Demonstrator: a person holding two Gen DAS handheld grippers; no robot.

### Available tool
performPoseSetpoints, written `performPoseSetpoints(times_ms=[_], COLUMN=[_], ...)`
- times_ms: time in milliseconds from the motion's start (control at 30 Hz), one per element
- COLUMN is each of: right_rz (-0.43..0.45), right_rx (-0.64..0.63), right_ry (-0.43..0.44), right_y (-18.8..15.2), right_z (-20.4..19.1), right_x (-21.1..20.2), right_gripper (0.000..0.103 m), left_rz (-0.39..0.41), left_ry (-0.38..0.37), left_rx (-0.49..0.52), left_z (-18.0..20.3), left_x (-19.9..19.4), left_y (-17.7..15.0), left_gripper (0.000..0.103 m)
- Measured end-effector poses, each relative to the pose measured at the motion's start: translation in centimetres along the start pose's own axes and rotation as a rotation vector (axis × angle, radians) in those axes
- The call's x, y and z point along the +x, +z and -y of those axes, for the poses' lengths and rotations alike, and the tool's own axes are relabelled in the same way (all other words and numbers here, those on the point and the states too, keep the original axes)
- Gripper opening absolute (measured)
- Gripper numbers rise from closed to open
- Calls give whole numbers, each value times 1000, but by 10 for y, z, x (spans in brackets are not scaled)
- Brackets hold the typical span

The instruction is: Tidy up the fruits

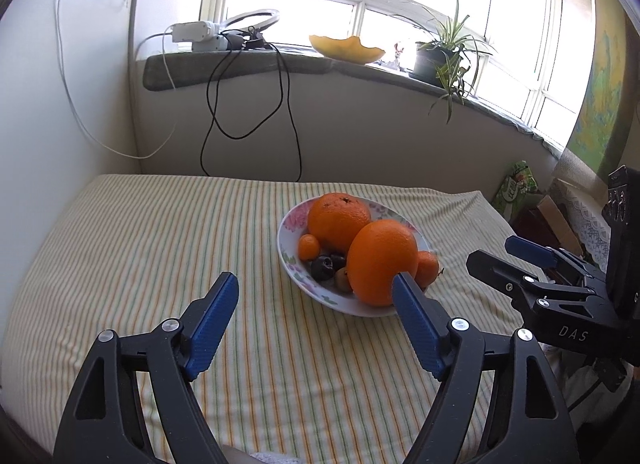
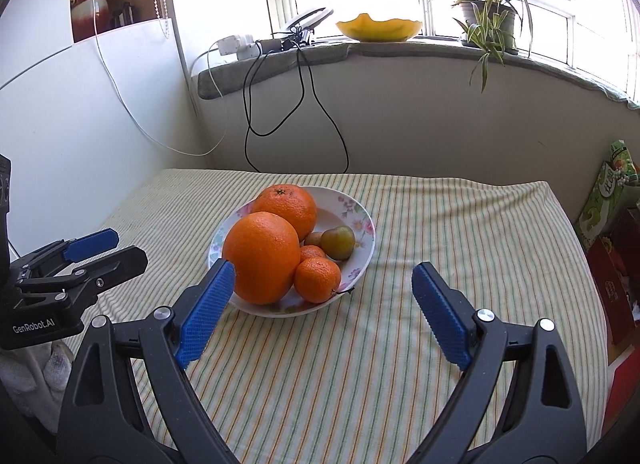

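Observation:
A floral white bowl (image 1: 294, 278) (image 2: 360, 242) stands on the striped tablecloth, holding two big oranges (image 1: 382, 260) (image 2: 262, 258), small tangerines (image 2: 318, 279) (image 1: 309, 247), a dark plum (image 1: 322, 268) and a greenish plum (image 2: 338, 243). My left gripper (image 1: 316, 290) is open, short of the bowl, its right fingertip in front of the near orange. My right gripper (image 2: 324, 278) is open too, its left fingertip against the near orange's outline. Each gripper shows in the other's view, the right one (image 1: 504, 256) at the far right and the left one (image 2: 116, 250) at the far left, both holding nothing.
The striped tablecloth (image 1: 160, 248) (image 2: 460, 232) covers the table up to a white wall. Black and white cables (image 2: 296, 103) hang from the windowsill. A yellow dish (image 2: 378, 28) and a potted plant (image 2: 490, 19) sit on the sill. Boxes and a green packet (image 2: 608, 187) stand right of the table.

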State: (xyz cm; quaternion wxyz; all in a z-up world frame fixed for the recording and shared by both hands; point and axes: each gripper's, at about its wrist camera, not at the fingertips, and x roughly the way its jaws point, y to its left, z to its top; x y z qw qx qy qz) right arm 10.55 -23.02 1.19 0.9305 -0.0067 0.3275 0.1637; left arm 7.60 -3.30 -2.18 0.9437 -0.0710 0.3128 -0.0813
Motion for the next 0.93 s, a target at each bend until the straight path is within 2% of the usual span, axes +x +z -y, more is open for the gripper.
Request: performPoseSetpoints(times_ms=[933], right_rz=[-13], right_rx=[10], right_ry=[-8], right_y=[-5], right_z=[5], right_x=[6], right_gripper=[92], left_rz=[5], left_ry=[10], left_rx=[12], left_z=[2], left_x=[0], left_y=[-2], left_gripper=[79])
